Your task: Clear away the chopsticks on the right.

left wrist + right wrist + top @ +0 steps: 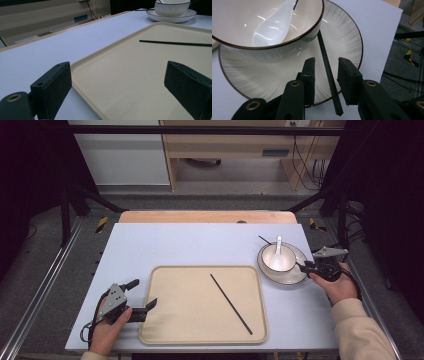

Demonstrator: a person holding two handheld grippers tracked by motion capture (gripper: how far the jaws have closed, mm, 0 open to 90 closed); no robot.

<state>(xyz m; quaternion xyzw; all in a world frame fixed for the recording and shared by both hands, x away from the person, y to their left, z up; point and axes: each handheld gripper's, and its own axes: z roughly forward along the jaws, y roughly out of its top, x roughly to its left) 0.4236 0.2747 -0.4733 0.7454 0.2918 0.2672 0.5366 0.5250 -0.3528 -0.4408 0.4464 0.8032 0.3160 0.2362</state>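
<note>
A beige tray (200,320) (130,75) lies at the table's front with one black chopstick (231,304) (175,43) lying diagonally on it. To its right, a white bowl (266,256) (274,53) stands on a white plate (286,280) (342,37), and a white spoon (278,247) (274,27) rests in the bowl. A second black chopstick (324,55) lies across the plate beside the bowl. My right gripper (301,265) (325,75) has its jaws on either side of this chopstick's near end, with a gap on each side. My left gripper (145,292) (117,82) is open, straddling the tray's left edge.
The pale blue table (175,245) has a wooden strip along its far edge. Black frame posts stand at both back corners, and cabinets and cables are on the floor beyond. The plate sits close to the table's right edge.
</note>
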